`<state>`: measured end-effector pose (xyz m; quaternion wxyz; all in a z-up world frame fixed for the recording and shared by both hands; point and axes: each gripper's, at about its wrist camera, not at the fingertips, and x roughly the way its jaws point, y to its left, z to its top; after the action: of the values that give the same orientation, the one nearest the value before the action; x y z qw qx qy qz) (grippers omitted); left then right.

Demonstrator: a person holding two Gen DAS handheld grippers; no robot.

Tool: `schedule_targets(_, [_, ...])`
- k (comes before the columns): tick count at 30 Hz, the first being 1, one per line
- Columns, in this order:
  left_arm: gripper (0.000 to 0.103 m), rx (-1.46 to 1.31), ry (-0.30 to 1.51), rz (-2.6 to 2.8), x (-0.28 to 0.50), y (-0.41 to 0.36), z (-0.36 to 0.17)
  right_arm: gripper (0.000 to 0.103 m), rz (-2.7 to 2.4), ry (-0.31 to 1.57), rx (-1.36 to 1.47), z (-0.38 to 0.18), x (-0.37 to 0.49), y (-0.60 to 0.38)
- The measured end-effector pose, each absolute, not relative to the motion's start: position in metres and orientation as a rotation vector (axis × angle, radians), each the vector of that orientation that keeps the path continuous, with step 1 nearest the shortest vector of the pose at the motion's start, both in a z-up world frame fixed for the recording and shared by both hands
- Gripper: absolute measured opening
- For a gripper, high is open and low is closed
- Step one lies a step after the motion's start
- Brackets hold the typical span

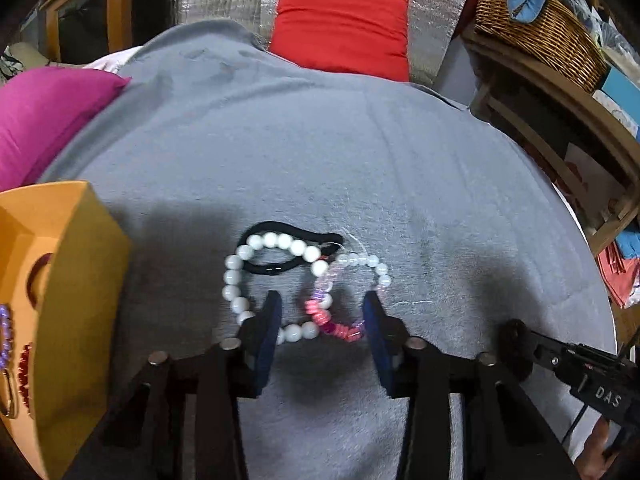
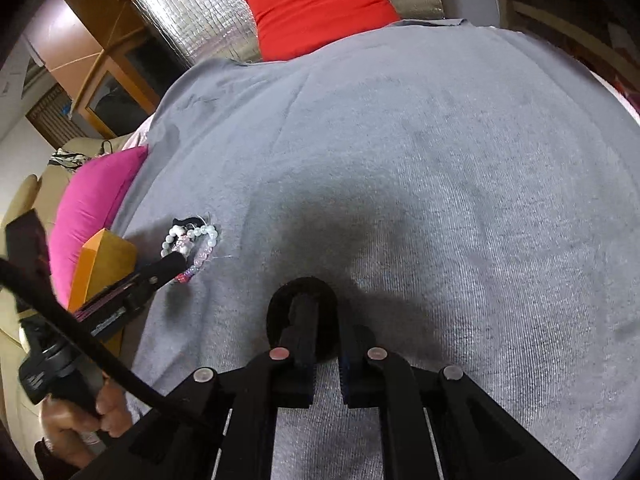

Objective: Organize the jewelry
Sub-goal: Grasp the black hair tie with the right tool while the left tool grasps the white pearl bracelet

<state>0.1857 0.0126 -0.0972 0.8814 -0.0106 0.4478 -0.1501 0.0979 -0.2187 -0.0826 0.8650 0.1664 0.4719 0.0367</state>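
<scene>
A white bead bracelet [image 1: 248, 280], a pink and clear bead bracelet [image 1: 340, 320] and a black hair tie [image 1: 296, 236] lie tangled on the grey cloth [image 1: 320, 140]. My left gripper [image 1: 322, 312] is open, its blue fingers [image 1: 270, 328] straddling the pink bracelet and part of the white one. The pile also shows in the right wrist view [image 2: 192, 248], with the left gripper [image 2: 172, 262] over it. My right gripper [image 2: 320, 320] is shut on a black scrunchie [image 2: 304, 286] just above the cloth; it shows at the right of the left wrist view [image 1: 516, 344].
An orange box [image 1: 76, 300] stands at the left and holds purple and red bead jewelry [image 1: 5, 336]. A magenta cushion [image 1: 48, 120] and red cushion [image 1: 340, 28] lie at the cloth's far edges. A wicker basket [image 1: 540, 28] sits on shelving at right.
</scene>
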Motion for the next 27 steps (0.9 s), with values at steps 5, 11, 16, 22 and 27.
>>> schedule_targets(5, [0.009,0.009,0.925,-0.317,0.185,0.001,-0.100,0.009,0.083,0.992,0.344,-0.082,0.093,-0.220])
schedule_targets(11, [0.009,0.021,0.906,-0.388,0.173,-0.004,-0.089,0.009,0.068,0.978,0.358,-0.076,0.091,-0.223])
schedule_targets(16, [0.009,0.037,0.896,-0.444,0.159,-0.005,-0.077,0.009,0.056,0.946,0.382,-0.068,0.089,-0.229])
schedule_targets(22, [0.009,0.118,0.932,-0.554,0.135,-0.020,-0.078,0.009,0.054,0.932,0.371,-0.064,0.085,-0.231])
schedule_targets(27, [0.015,0.207,0.969,-0.528,0.127,-0.019,-0.084,0.009,0.039,0.938,0.369,-0.065,0.082,-0.237])
